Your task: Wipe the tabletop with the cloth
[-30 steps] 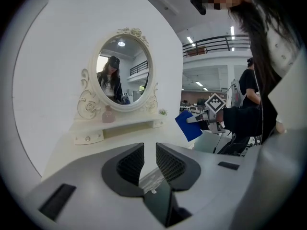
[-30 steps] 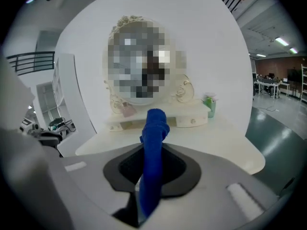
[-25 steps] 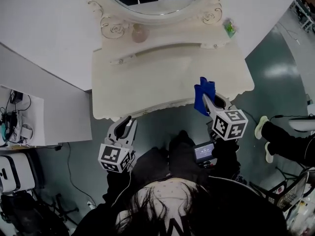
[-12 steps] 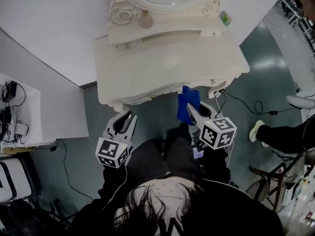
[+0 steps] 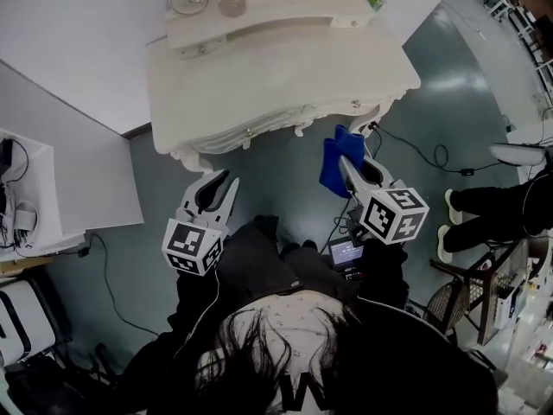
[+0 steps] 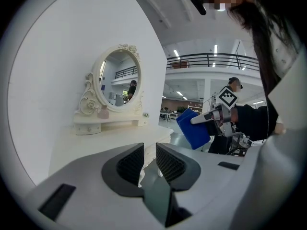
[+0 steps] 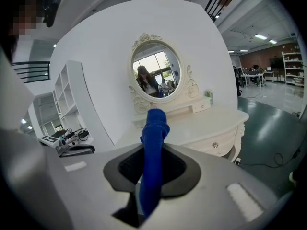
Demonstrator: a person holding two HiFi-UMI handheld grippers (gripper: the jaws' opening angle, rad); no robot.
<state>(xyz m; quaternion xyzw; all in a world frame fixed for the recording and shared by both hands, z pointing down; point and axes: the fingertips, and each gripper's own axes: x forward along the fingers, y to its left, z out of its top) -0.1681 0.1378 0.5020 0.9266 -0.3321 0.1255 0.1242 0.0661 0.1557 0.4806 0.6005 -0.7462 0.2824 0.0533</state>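
Cloth (image 5: 333, 166) pinched in right hand-held gripper (image 5: 350, 168), clear of table (image 5: 259, 80); left hand-held gripper (image 5: 223, 184) slightly parted, empty; no wiping under way, progress unclear.

You're in an open lab hall — mezzanine railing (image 6: 211, 56), strip lights (image 7: 259, 36), shelves (image 7: 290, 67), a desk (image 5: 259, 93) staged against a partition (image 5: 78, 41).

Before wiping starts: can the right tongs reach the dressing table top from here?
Probably yes: the right tongs, shut on the blue cloth, hang just off the dressing table's front edge, with nothing between.
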